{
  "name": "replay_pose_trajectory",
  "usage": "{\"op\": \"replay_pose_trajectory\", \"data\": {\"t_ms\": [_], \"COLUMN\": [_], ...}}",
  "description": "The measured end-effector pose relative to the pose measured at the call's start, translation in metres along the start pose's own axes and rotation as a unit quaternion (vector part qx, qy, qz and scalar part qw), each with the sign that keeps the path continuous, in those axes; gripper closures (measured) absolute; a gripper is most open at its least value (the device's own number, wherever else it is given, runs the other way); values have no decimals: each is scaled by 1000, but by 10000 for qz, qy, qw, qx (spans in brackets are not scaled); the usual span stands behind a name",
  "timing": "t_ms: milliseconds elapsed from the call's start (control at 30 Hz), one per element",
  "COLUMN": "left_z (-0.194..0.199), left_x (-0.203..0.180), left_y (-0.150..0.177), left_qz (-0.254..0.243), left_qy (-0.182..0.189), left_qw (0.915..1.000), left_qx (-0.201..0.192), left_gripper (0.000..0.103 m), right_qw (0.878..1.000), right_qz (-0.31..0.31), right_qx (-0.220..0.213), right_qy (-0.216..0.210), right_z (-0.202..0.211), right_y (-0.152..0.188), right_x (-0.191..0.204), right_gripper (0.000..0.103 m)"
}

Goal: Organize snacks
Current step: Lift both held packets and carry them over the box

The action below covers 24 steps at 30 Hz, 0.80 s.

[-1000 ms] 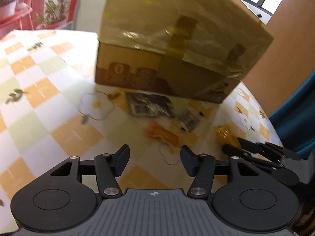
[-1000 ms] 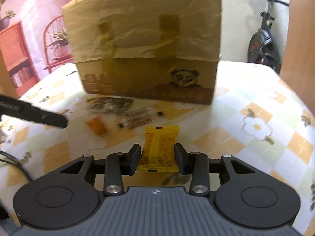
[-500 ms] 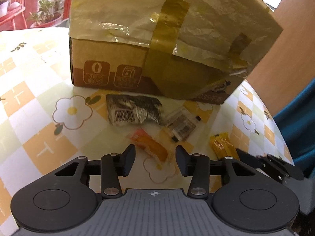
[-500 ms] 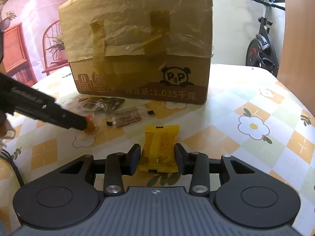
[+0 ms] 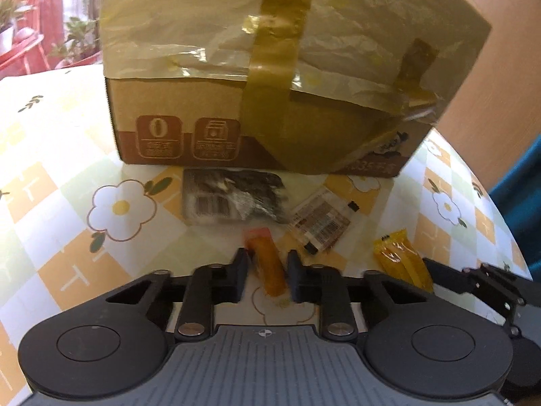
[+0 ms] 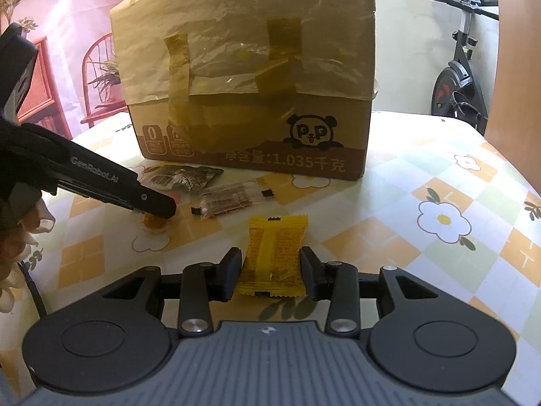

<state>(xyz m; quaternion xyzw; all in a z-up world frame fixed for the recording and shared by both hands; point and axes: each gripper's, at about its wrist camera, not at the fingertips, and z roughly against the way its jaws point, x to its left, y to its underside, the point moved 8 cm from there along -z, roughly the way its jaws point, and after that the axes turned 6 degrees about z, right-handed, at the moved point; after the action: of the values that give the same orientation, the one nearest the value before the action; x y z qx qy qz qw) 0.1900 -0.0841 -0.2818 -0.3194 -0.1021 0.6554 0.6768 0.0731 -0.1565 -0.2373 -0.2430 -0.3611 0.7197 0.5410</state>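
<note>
The left tongs have shut on an orange packet, which lies lengthwise between the two pads on the tabletop; the packet's far end sticks out past the fingertips toward the box. The right tongs stand partly open around a yellow packet, one pad at each long side of it; whether the pads press on it cannot be told, and the packet lies flat on the cloth. Both packets sit toward the near side of the tabletop, the orange one to the left of the yellow one. Between them and the box lie two more snacks: a dark foil packet with a barcode, just in front of the box's near face, and a clear striped packet beside it on the right, touching or nearly touching its corner. The box is brown cardboard, closed, with paper and tape strips across its front and a panda drawn near its lower right corner; it stands toward the far side of the tabletop. The cloth is checked in orange, pale green and white with daisy prints. In the right wrist view a hand shows at the left edge, behind the left tongs.
</note>
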Motion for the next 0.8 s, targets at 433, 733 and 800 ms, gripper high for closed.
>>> {"op": "replay_pose_trajectory", "data": {"t_ms": [433, 733, 800], "left_z": [45, 67, 75], "left_x": [8, 15, 16], "left_y": [9, 2, -3], "left_qz": [-97, -52, -94], "left_qy": [167, 201, 228], "left_qw": [9989, 9975, 9970], "left_qx": [-438, -669, -730], "left_gripper": [84, 84, 84], "right_qw": [10000, 10000, 9998], "right_qz": [-64, -72, -133], "right_qx": [-3, -62, -97], "right_qy": [-12, 8, 56], "right_z": [0, 3, 5], "right_y": [0, -1, -1], "right_x": [-2, -2, -3], "right_gripper": [63, 63, 63]}}
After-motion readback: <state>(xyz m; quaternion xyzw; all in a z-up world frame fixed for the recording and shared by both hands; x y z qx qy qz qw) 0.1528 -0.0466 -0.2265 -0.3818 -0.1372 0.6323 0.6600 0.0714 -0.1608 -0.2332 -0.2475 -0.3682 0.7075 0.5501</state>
